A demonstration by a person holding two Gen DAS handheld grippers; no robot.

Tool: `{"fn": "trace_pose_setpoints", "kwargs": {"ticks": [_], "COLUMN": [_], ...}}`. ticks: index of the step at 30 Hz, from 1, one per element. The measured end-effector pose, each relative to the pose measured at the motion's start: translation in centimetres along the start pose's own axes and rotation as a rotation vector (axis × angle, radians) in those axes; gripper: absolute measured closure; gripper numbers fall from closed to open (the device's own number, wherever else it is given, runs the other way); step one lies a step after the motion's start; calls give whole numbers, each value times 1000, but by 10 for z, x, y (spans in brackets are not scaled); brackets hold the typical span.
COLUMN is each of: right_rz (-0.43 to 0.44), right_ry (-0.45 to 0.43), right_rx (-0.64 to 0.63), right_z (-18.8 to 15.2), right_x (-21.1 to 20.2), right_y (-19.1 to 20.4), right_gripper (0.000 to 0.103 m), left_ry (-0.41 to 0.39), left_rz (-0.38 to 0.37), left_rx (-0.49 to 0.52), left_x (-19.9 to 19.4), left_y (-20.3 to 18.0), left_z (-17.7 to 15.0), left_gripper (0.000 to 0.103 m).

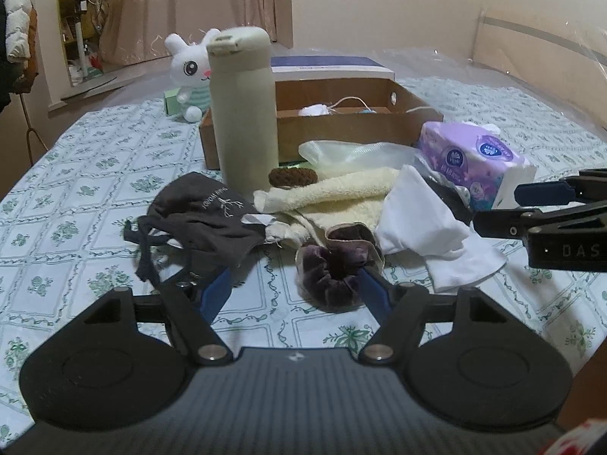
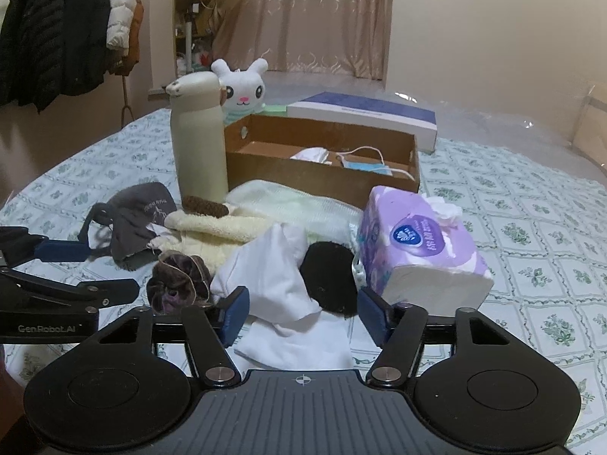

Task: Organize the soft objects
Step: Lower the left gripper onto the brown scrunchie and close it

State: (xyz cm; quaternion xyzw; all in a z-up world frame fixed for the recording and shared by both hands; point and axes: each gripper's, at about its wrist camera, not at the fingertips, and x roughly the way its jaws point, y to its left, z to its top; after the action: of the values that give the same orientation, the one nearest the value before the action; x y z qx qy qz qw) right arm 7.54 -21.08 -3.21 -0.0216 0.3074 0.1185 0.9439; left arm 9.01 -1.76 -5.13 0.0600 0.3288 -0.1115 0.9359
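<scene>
Nearest, my left gripper (image 1: 294,288) stands spread, one purple velvet scrunchie (image 1: 335,265) touching its right finger, not pinched. My right gripper (image 2: 303,314) is likewise spread, one white cloth (image 2: 280,284) and one black pad (image 2: 330,276) lying between its fingers, unpressed. "GenRobot.AI" and a cut-off "DAS" show on the tools. Beyond lie one grey drawstring pouch (image 1: 201,216) with lettering too small to read, one cream towel (image 1: 334,197), one brown scrunchie (image 1: 292,176), one tissue pack (image 2: 417,246), one bottle (image 1: 242,113), one cardboard box (image 2: 322,167) holding two masks, one plush rabbit (image 2: 242,87) partly hidden.
</scene>
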Motion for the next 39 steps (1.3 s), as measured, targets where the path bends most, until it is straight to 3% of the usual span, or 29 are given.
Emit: {"fn": "trace_pose_setpoints", "kwargs": {"ticks": [13, 22, 26, 35, 39], "right_rz": [11, 32, 49, 60, 64], "right_ry": [32, 41, 48, 41, 51], "right_rx": [3, -11, -32, -89, -113], "right_z": [-4, -3, -3, 4, 7], "right_x": [20, 31, 37, 51, 59], "right_y": [-7, -5, 1, 10, 15], "right_gripper": [51, 51, 51, 53, 63], "left_ry": [37, 58, 57, 38, 23], "left_rz": [-74, -102, -103, -99, -98], "left_rx": [19, 7, 16, 20, 14], "left_x": [36, 49, 48, 34, 27], "left_y": [-14, -14, -14, -6, -2], "left_z": [1, 1, 1, 4, 8], "left_gripper": [37, 62, 86, 90, 90]}}
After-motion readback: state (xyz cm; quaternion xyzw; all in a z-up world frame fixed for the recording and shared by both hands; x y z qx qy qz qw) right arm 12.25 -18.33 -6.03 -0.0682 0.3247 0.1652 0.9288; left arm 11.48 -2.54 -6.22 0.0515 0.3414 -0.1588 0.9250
